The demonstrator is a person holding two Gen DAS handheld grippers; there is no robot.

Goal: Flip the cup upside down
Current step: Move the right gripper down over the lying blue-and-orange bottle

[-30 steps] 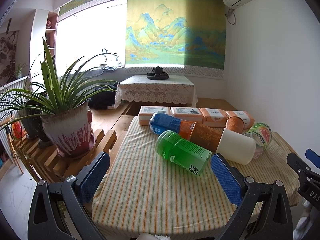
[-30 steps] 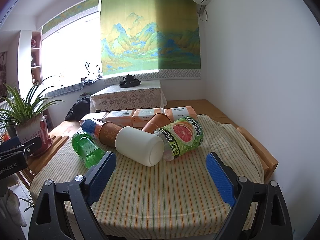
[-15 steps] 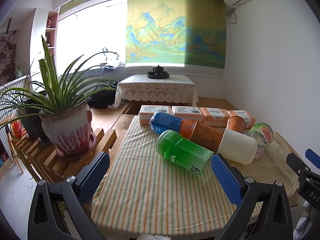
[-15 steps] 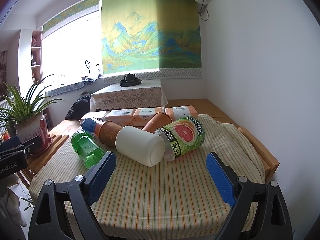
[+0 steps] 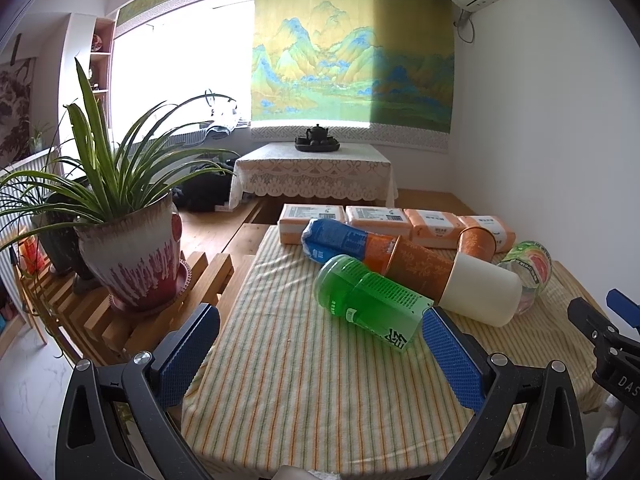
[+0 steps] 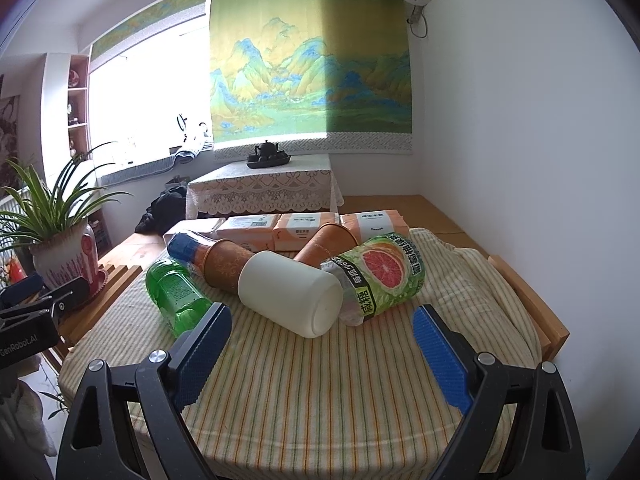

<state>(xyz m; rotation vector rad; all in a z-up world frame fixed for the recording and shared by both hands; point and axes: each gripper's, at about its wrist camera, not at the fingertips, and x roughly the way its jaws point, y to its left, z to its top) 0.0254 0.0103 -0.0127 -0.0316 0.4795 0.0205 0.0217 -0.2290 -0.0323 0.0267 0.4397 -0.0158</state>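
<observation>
A white cup lies on its side on the striped tablecloth, its flat bottom facing me in the right wrist view; it also shows as the white cup in the left wrist view. Two brown paper cups lie beside it, one to its left and one behind. My right gripper is open, just short of the white cup. My left gripper is open too, with the green bottle lying beyond its fingers. Neither holds anything.
A grapefruit-label bottle lies right of the white cup; a blue-and-orange bottle lies behind. Orange tissue packs line the table's far edge. A potted plant stands on a wooden rack at left. The other gripper shows at right.
Both grippers have crept slightly closer to the objects on the table. Nothing on the table has moved.
</observation>
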